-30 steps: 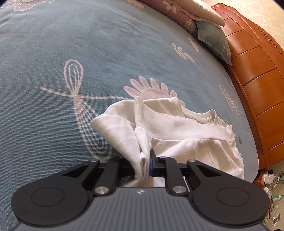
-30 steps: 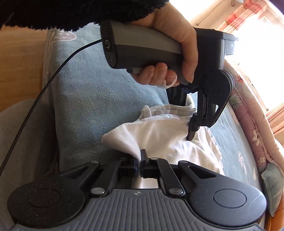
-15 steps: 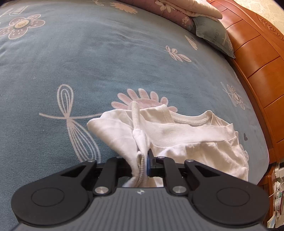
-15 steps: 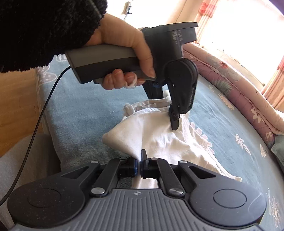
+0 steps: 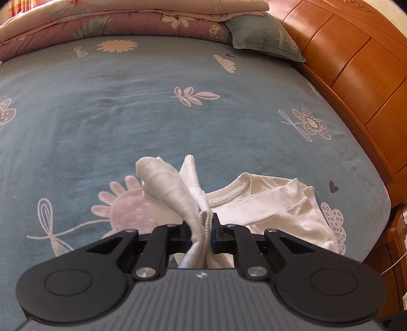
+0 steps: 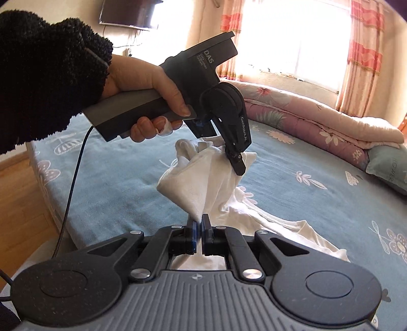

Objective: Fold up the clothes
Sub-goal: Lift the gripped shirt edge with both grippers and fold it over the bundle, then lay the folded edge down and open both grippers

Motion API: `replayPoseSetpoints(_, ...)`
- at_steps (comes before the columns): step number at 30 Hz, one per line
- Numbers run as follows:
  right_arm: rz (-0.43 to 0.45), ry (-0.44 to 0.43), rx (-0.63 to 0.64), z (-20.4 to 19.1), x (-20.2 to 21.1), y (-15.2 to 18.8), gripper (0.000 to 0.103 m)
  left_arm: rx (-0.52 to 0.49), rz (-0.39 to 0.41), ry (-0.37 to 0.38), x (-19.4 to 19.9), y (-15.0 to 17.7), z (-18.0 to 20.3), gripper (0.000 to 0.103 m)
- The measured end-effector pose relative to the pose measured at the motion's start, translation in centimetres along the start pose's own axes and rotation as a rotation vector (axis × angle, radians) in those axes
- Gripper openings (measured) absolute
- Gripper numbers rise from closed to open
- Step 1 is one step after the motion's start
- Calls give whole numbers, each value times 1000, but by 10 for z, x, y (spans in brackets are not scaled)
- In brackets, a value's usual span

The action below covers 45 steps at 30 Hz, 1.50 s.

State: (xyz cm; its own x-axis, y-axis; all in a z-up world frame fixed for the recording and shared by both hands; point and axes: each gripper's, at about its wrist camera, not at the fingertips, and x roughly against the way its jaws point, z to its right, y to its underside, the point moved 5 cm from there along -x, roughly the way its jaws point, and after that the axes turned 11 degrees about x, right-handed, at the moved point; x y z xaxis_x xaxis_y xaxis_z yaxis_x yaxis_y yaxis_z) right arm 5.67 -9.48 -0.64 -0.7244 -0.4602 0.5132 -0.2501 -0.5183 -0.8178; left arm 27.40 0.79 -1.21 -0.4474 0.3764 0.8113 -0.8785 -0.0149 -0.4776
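A white garment [image 5: 274, 203] lies partly on the blue flowered bedspread [image 5: 127, 114], with one side lifted off it. My left gripper [image 5: 202, 235] is shut on a bunched fold of that garment, which sticks up between the fingers. In the right wrist view the same left gripper [image 6: 235, 163] hangs above the bed in a person's hand, pinching the cloth. My right gripper [image 6: 199, 230] is shut on a corner of the white garment [image 6: 201, 183]. The cloth stretches between the two grippers, and its far part [image 6: 292, 229] trails on the bed.
A wooden headboard [image 5: 356, 76] runs along the right of the bed. A folded pink quilt [image 5: 114, 23] and a grey-green pillow [image 5: 262, 35] lie at the far edge. A black-sleeved arm [image 6: 45, 76] and a cable [image 6: 73, 183] cross the left. Wooden floor [image 6: 17, 203] lies beside the bed.
Both grippers have risen and rolled, lifting the held side of the garment off the bed. More of the room, window and quilt has come into view.
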Motion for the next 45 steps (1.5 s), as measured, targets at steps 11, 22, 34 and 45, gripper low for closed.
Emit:
replayPoseSetpoints(11, 46, 76, -226, 68, 58, 44, 7, -148, -43, -4, -38, -12, 105, 12)
replayPoseSetpoints(22, 17, 89, -476, 114, 77, 111, 7, -283, -153, -43, -107, 6, 180, 12)
replayPoseSetpoints(34, -21, 28, -673, 124, 75, 163, 8, -377, -207, -114, -148, 27, 208, 31)
replayPoseSetpoints(45, -37, -43, -926, 145, 77, 213, 48, -375, -132, -1, -124, 19, 202, 57)
